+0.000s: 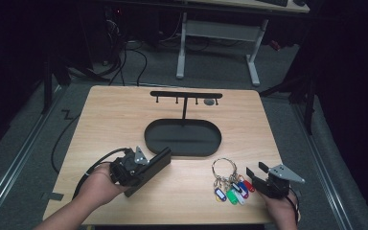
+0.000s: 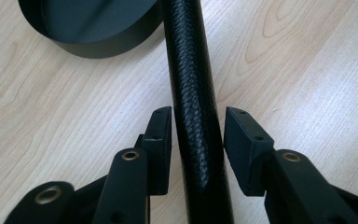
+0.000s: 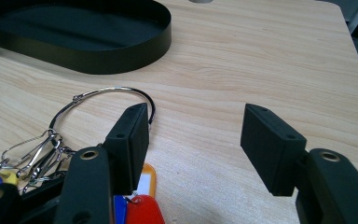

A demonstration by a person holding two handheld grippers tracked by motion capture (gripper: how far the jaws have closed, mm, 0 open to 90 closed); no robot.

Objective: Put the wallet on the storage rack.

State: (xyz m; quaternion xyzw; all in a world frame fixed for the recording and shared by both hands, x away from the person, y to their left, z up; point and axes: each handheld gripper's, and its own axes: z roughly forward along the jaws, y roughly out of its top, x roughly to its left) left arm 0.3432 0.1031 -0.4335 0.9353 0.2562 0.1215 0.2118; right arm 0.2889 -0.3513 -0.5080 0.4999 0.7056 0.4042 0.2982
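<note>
1. The left gripper sits near the front-left part of the wooden table, with the person's left hand wrapped around the back of it.
2. In the left gripper view, a black textured bar runs straight up between its pads. The left pad looks right up against the bar, the other one has a thin gap, so the jaws are narrow around it. Can't really tell if it's properly clamped.
3. That bar reaches forward from the left gripper toward the black oval tray, which sits just ahead and a bit to the left of the jaws. In the high view, the tray carries a thin post with a T-shaped hook rail on top.
4. The right gripper is over at the front-right, held by the right hand, jaws spread wide with nothing between them.
5. The key bunch lies on the table just to the left of the right gripper: a big metal ring curling in front of the left pad, and coloured tags (blue, green, white, red) down by that same jaw.
6. From the right gripper, the tray is ahead and off to the left, well apart from the keys.
</note>
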